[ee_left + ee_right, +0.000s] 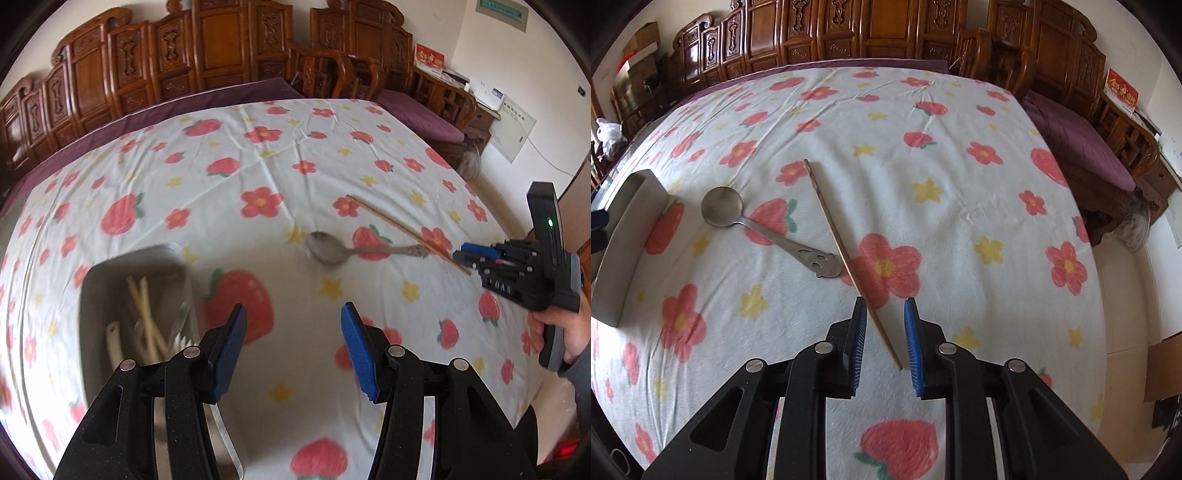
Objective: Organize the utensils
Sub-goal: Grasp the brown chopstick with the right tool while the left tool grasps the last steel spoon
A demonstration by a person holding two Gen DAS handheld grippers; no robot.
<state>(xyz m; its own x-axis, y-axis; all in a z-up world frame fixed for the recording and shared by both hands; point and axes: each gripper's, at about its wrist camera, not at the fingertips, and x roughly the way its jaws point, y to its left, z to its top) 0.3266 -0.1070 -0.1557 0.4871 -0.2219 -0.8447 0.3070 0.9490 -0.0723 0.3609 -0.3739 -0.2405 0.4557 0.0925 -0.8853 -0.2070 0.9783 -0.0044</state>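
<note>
A metal spoon (343, 251) lies on the flowered tablecloth, also in the right wrist view (757, 225). A brown chopstick (849, 258) lies beside its handle, also in the left wrist view (402, 232). A grey utensil box (110, 291) holds pale chopsticks and other utensils; its outer wall shows in the right wrist view (624, 243). My left gripper (293, 317) is open and empty, just right of the box. My right gripper (884, 310) is open, its pads either side of the chopstick's near end. It also shows in the left wrist view (465, 256).
The tablecloth (960, 184) covers a table ringed by carved wooden chairs (221, 55) with purple cushions (1078, 140). The table's right edge drops to a pale floor (1126, 288).
</note>
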